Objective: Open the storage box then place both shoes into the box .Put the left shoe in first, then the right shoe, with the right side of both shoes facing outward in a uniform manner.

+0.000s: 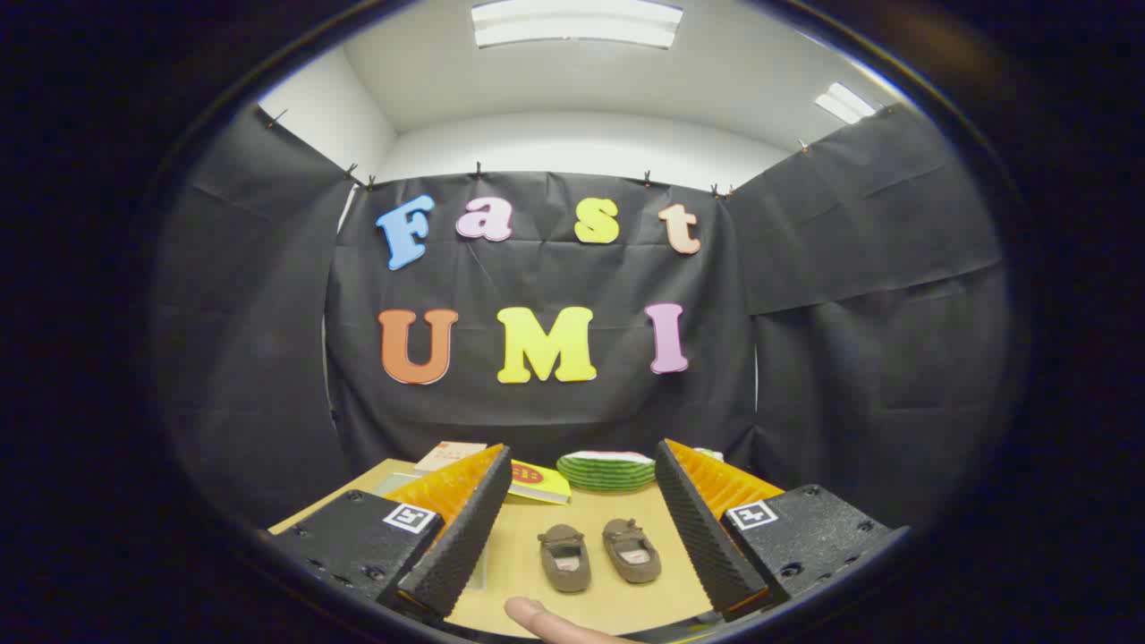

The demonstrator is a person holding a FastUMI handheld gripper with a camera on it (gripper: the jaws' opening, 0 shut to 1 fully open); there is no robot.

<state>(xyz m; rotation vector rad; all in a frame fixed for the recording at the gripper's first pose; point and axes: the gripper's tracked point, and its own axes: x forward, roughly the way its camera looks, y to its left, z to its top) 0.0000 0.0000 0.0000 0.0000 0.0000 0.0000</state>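
Observation:
Two small brown shoes lie side by side on the wooden table [537,581], toes pointing away: the left one [564,557] and the right one [631,549]. They sit between and just ahead of my fingers, below them. My gripper [579,465] is open, its fingers wide apart with nothing between the pads. A person's fingertip [530,613] shows close in front of the shoes, on the near side.
Beyond the shoes, a green-striped round thing with a white top [606,470] stands at the table's far edge. A yellow flat item [538,481] and a pale book-like item [450,455] lie beyond the left finger. Black cloth walls close the booth.

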